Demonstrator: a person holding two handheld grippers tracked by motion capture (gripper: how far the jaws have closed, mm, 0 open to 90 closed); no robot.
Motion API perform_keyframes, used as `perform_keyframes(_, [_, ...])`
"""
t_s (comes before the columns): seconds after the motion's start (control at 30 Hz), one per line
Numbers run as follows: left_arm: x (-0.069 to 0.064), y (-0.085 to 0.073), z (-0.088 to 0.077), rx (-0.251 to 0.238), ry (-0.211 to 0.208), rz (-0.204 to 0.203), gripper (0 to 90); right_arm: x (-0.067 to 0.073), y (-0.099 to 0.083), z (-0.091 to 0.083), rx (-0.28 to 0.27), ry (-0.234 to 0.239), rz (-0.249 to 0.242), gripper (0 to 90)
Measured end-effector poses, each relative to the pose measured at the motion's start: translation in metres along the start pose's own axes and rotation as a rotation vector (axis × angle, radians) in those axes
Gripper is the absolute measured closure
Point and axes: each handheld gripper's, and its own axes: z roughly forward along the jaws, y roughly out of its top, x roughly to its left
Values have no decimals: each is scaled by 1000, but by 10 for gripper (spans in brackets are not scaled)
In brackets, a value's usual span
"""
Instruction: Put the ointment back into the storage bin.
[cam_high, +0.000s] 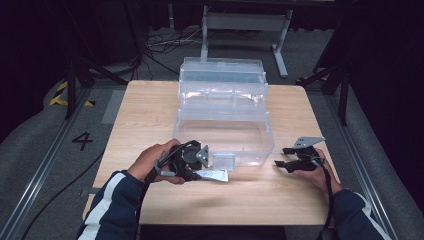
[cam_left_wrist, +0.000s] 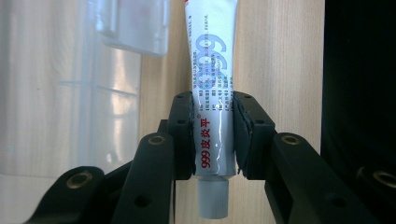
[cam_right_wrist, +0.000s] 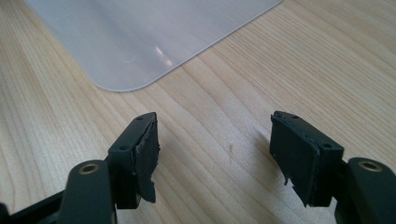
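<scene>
The left gripper (cam_left_wrist: 212, 140) clamps a white squeeze tube with red and blue print (cam_left_wrist: 212, 93) near its capped end, low over the pale wooden table (cam_high: 150, 110) just in front of the clear plastic tiered storage box (cam_high: 225, 100). The right gripper (cam_right_wrist: 215, 154) rests empty with jaws wide near the box's corner. Risk: the soft tube may buckle or swing and catch the box's front wall as it is lifted.

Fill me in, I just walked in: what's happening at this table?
A person works with a tool in each hand. The left tool is clamped on a white tube, just in front of a clear open box. The right tool is open and holds nothing, over the table beside the box.
</scene>
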Motion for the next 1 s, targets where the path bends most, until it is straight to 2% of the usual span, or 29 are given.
perform_keyframes(0.4, [17,3,-29,-37,39,-1,711,0,-1,0,-8,-1,1,334])
perform_keyframes(0.47, [22,4,-34,-48,45,-7,711,0,-1,0,-8,0,1,334])
perform_keyframes(0.53, [27,5,-38,-43,57,-6,711,0,-1,0,-8,-1,1,334])
perform_keyframes(0.63, [40,6,-41,-20,89,-32,712,0,-1,0,-8,-1,1,334])
perform_keyframes(0.77, [55,6,-46,-29,108,-40,712,0,-1,0,-8,-3,5,334])
perform_keyframes(0.83, [61,7,-48,-50,130,-13,712,0,-1,0,-9,-4,4,334])
perform_keyframes(0.9, [65,7,-48,-65,129,-18,711,0,-1,0,-9,-5,5,334])
perform_keyframes(1.0, [72,8,-45,-43,145,-10,711,0,-2,-1,-10,-5,4,334])
